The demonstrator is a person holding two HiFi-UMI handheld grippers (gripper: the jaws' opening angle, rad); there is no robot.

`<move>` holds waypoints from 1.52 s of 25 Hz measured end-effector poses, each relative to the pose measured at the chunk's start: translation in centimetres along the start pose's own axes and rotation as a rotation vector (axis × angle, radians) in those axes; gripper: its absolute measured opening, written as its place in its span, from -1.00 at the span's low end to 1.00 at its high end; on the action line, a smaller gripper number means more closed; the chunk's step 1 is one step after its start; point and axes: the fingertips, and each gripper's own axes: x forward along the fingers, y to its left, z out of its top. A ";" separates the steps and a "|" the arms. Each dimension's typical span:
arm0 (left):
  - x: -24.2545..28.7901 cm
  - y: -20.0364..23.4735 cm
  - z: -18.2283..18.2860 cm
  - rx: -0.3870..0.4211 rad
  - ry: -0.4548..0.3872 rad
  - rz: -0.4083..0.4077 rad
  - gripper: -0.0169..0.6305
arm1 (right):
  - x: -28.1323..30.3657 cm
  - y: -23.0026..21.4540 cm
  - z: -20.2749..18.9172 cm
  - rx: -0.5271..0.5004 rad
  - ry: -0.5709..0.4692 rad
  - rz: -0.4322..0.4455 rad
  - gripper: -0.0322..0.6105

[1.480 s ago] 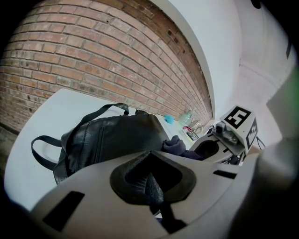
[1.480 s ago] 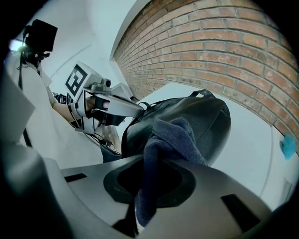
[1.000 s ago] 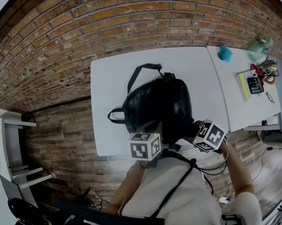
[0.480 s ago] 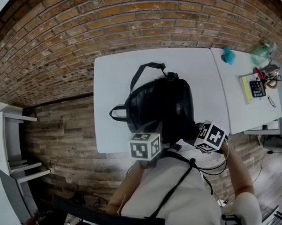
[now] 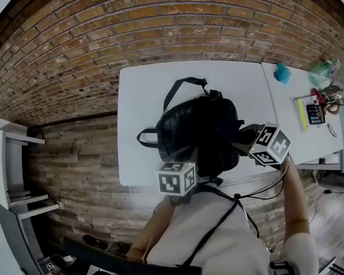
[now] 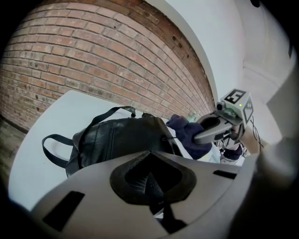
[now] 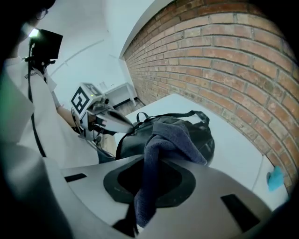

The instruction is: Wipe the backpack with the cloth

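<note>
A black backpack (image 5: pixel 197 130) lies on the white table (image 5: pixel 142 101), its straps toward the wall. My left gripper (image 5: pixel 178 165) is at its near edge, and in the left gripper view it (image 6: pixel 152 179) is shut with dark backpack material (image 6: pixel 117 140) between the jaws. My right gripper (image 5: pixel 244 138) is at the backpack's right side, shut on a dark blue cloth (image 7: pixel 163 149). The cloth drapes forward from the jaws onto the backpack (image 7: pixel 198 135). From the left gripper view, the right gripper (image 6: pixel 210 133) presses the cloth (image 6: pixel 187 135) against the bag.
A second white table (image 5: pixel 283 102) adjoins on the right with a teal object (image 5: pixel 282 73), a calculator (image 5: pixel 316 113) and small items. A brick wall runs behind. A white shelf unit (image 5: pixel 9 168) stands at far left on the wooden floor.
My right gripper with the cloth has moved right and a little away from me along the backpack's right side. The left gripper has stayed at the near edge.
</note>
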 end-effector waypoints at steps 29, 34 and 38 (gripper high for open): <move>-0.4 2.1 0.8 -0.047 -0.009 0.024 -0.93 | 7.1 -11.9 7.6 0.015 0.090 -0.187 -0.76; -0.4 1.9 0.9 -0.041 -0.011 0.021 -0.93 | 6.9 -10.8 6.9 0.016 0.100 -0.152 -0.75; -0.4 1.7 0.8 -0.039 -0.011 0.019 -0.93 | 6.8 -9.5 6.3 0.021 0.103 -0.122 -0.75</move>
